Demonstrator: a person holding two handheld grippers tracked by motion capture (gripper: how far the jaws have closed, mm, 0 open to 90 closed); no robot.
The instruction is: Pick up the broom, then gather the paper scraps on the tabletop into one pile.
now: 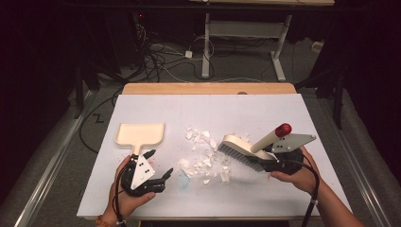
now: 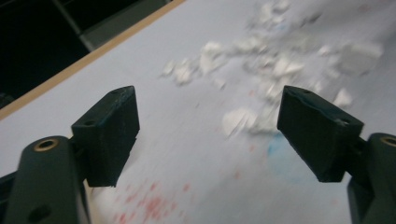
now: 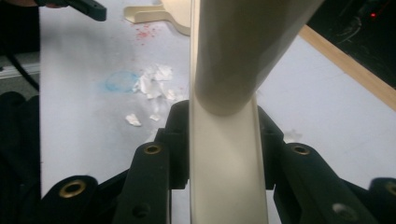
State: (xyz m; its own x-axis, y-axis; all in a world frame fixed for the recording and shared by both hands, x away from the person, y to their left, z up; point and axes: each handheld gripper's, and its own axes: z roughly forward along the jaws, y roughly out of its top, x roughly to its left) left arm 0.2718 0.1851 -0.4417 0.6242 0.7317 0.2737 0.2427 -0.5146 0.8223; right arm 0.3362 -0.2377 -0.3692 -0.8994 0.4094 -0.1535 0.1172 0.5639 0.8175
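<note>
A cream brush (image 1: 240,144) with grey bristles and a red-tipped handle rests bristles-down at the right of a pile of white paper scraps (image 1: 203,156). My right gripper (image 1: 265,163) is shut on the brush body; in the right gripper view the cream brush (image 3: 224,60) runs up between the jaws of that gripper (image 3: 223,135). A cream dustpan (image 1: 140,134) lies to the left, handle toward me. Just below its handle my left gripper (image 1: 160,163) stands open and holds nothing. In the left gripper view that gripper (image 2: 208,135) faces the scraps (image 2: 275,60).
A white sheet (image 1: 213,111) covers the table, with a wooden edge (image 1: 208,88) at the back. Faint red (image 2: 149,205) and blue (image 2: 280,154) stains mark the sheet near the left gripper. Floor cables and a desk frame lie beyond the table.
</note>
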